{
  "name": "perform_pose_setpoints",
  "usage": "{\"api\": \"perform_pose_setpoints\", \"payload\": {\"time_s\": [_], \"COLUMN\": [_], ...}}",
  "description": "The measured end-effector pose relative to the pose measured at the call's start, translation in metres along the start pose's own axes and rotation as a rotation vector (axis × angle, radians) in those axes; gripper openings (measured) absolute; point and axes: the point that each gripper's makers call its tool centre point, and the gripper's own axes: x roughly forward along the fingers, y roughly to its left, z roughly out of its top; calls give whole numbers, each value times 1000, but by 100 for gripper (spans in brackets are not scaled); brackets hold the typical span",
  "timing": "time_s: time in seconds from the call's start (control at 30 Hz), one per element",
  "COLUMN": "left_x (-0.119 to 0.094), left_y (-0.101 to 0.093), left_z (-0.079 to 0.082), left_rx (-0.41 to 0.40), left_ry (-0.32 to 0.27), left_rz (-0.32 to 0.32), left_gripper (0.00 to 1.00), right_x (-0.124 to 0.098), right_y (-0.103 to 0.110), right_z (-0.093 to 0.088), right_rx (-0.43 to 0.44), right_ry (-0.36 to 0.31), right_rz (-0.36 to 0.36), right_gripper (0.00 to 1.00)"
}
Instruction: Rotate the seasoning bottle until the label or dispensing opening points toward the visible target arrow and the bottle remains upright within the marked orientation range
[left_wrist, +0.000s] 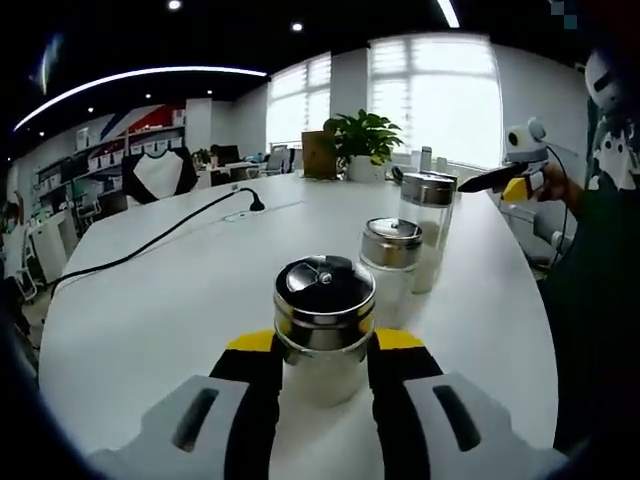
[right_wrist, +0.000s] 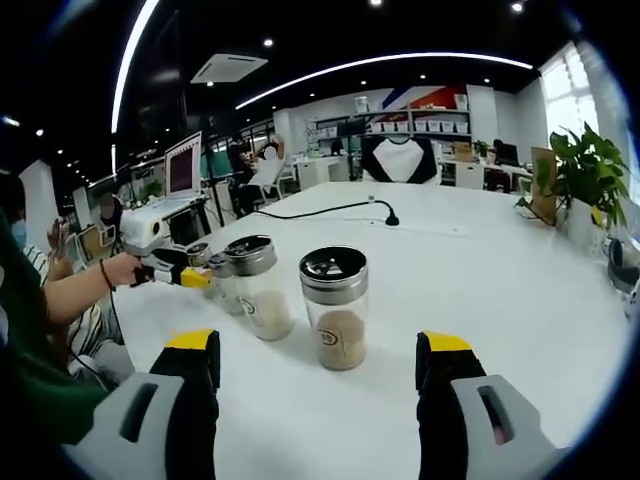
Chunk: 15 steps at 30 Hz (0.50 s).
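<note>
The seasoning bottle (left_wrist: 324, 325) in play is the nearest of three standing in a row on the white table (left_wrist: 150, 320), close to the edge where the person works. It stands upright, a glass jar with a shiny metal shaker lid, and sits between the yellow-tipped jaws of the left gripper (left_wrist: 325, 345). The jaws look closed against its sides just under the lid, a hold that suits turning it about its own axis without tipping it. No target arrow or marked range is visible on the table, so how far the turn has to go cannot be judged.

In the right gripper view the same bottle (right_wrist: 203, 268) is the farthest in the row, with the left gripper (right_wrist: 185, 275) at it and a hand (right_wrist: 120, 270) behind. The middle bottle (right_wrist: 256, 285) holds pale powder, and the nearest bottle (right_wrist: 335, 305) holds a brownish one; both stand upright and apart from each other, probably awaiting their own turn.

The right gripper (right_wrist: 318, 360) hovers before that brownish bottle with its jaws spread wide, touching nothing, and seems to be held back so the left can work freely.

Farther across the table a black cable (left_wrist: 150, 245) runs toward the middle, and a potted plant (left_wrist: 355, 140) stands at the far edge by the windows.
</note>
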Motion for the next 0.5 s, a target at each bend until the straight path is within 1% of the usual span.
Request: {"api": "perform_pose_setpoints", "payload": {"time_s": [0.3, 0.5], "left_x": [-1, -1], "left_y": [0, -1], "left_z": [-1, -1], "left_rx": [-3, -19], "left_ry": [3, 19], "left_rz": [21, 55], "left_gripper": [35, 35], "right_x": [2, 2], "right_y": [1, 0], "right_z": [-1, -1], "right_rx": [1, 6], "right_ry": [5, 5], "right_rz": [5, 3], "right_gripper": [82, 82]}}
